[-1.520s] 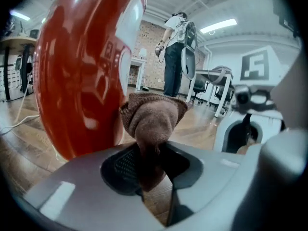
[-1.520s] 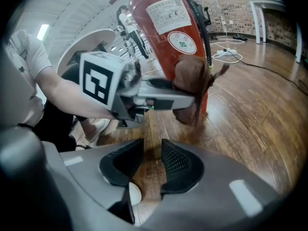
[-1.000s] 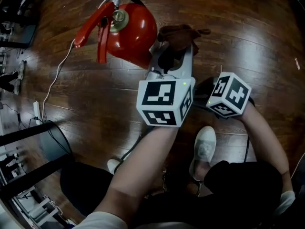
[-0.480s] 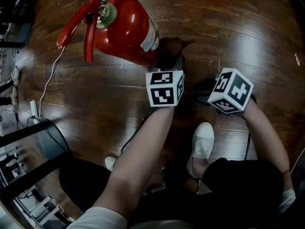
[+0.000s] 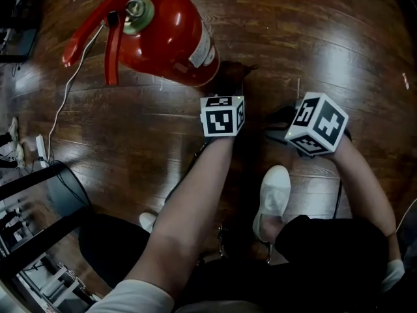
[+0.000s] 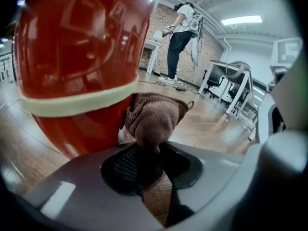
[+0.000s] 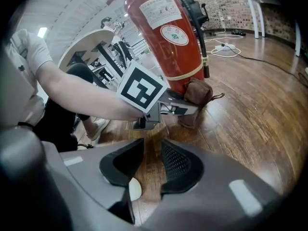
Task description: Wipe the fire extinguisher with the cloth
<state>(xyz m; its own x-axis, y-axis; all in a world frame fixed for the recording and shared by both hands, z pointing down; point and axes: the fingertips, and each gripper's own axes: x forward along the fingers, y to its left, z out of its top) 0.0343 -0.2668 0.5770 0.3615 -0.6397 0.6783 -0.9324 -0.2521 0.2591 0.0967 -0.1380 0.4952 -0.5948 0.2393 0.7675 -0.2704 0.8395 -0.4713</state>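
Left hand-held gripper [image 6: 144, 166] and right hand-held gripper [image 7: 150, 166]: grey moulded shells, black mesh-textured pads [image 7: 179, 165]. Behind each sits a white marker cube [image 5: 317, 134] with black square codes. I'm wearing a short white sleeve [image 5: 133, 298], dark trousers [image 5: 326, 246] and a white shoe [image 5: 275, 197], all behind the grippers.

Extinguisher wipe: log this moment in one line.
left gripper: shut on cloth | cloth: against extinguisher near its base | right gripper: open, empty, held off to the side

brown cloth [image 6: 155, 119] against red extinguisher [image 6: 77, 61]
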